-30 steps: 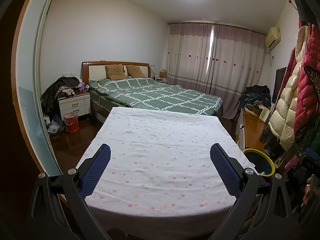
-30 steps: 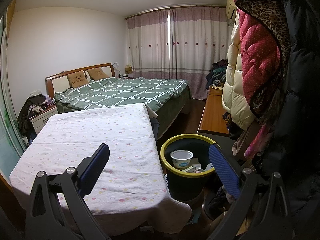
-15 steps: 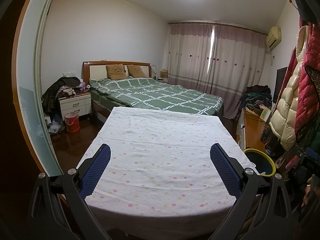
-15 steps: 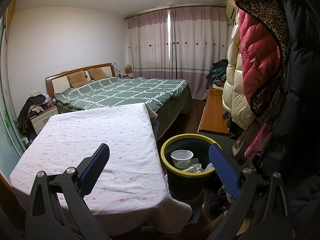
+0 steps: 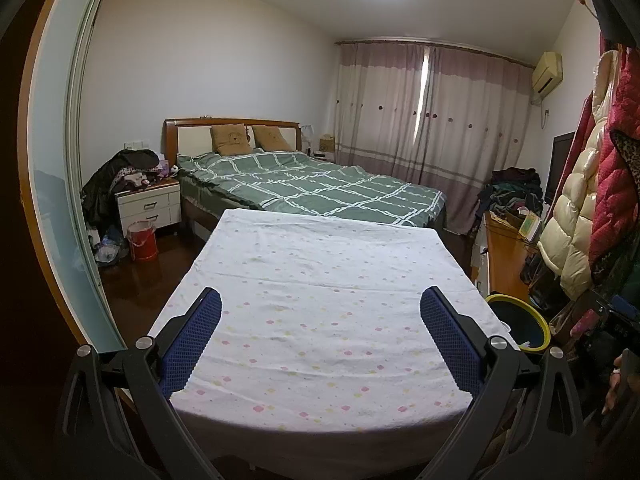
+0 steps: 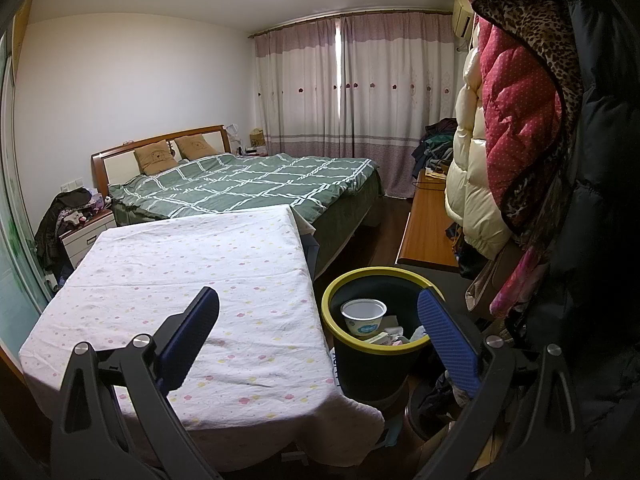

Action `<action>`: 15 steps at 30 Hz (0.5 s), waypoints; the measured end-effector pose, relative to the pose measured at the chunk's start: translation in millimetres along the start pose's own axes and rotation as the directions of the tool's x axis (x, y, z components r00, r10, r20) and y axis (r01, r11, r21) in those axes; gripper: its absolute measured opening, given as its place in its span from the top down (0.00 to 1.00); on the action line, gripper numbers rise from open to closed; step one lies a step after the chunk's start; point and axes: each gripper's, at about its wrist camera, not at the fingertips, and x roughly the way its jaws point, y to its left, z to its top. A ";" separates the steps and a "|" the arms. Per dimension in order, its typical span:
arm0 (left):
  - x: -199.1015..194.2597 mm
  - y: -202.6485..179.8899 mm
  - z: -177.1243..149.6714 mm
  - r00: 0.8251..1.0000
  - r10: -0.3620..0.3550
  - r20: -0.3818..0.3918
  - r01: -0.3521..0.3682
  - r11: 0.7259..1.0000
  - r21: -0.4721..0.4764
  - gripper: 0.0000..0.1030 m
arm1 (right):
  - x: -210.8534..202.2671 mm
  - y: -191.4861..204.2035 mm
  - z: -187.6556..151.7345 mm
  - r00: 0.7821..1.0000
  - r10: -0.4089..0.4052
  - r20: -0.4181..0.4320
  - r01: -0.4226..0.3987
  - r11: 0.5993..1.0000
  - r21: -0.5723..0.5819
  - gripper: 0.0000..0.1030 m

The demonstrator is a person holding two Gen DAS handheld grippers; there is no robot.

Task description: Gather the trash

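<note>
Both claws spread, empty: left claw [image 5: 320, 336] over bench [image 5: 320, 280]; bin [image 6: 374, 320] w/ cup [image 6: 363, 314] between right claw [image 6: 318, 336] fingers.

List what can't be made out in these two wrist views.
- Bin contents below the white cup: right view, hidden by the wall and the top litter.
- Bin interior: left view, blocked by the near rim and tablecloth.
- Nightstand clutter: too small.
</note>
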 end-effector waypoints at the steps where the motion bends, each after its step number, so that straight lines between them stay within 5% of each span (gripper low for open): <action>1: 0.9 0.3 -0.8 1.000 -0.001 -0.002 0.001 1.000 -0.001 0.05 | 0.4 0.5 -0.2 1.000 0.000 -0.001 0.000 1.000 -0.001 0.08; 15: 15.8 1.4 -3.9 0.999 -0.013 -0.036 0.012 1.000 -0.020 0.05 | 6.9 8.0 -3.0 1.000 0.012 -0.013 -0.012 1.000 -0.017 0.08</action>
